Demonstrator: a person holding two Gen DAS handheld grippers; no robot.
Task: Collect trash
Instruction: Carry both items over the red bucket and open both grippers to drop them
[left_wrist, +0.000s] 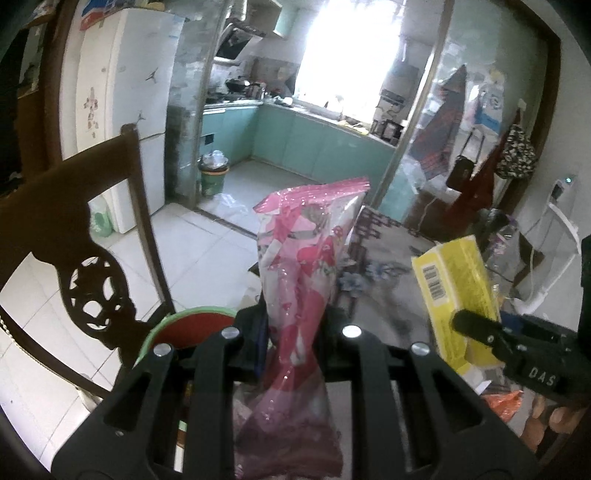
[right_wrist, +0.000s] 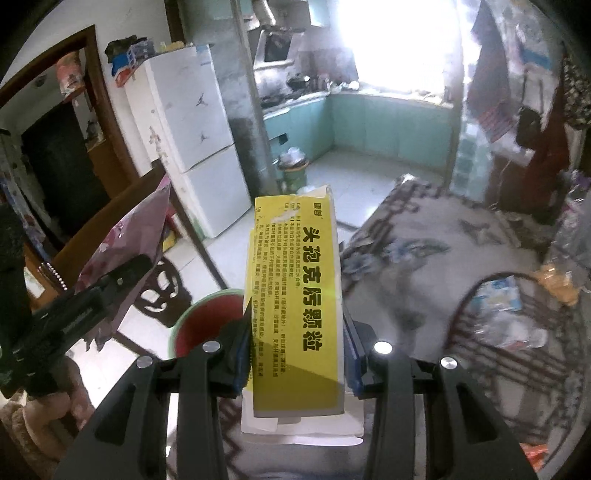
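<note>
The left gripper (left_wrist: 295, 332) is clamped on a pink plastic wrapper (left_wrist: 306, 258), which is pinched thin between the fingers and stands upright above them, its torn top edge toward 12 o'clock in the left wrist view. At 3 o'clock of the wrapper, the right gripper (left_wrist: 476, 328) reaches in from the frame's right edge, holding a yellow box (left_wrist: 458, 288) with a barcode on its side — the two pieces of trash are side by side, apart.

In the right wrist view the right gripper (right_wrist: 295, 354) is closed on that yellow box (right_wrist: 295, 295), fingers pressing its two long sides; the box face carries black printed characters and its far end is torn open. At 9 o'clock of the box the left gripper (right_wrist: 122, 273) shows with the wrapper (right_wrist: 125, 243) in its grip.

A bin (right_wrist: 207, 321) with a green rim and red inside sits below and between the two grippers, at 8 o'clock of the box; in the left wrist view the bin (left_wrist: 184, 325) lies at 8 o'clock of the wrapper, just beside a dark carved chair (left_wrist: 88, 258). A patterned tablecloth (right_wrist: 443, 258) spreads at 3 o'clock.
</note>
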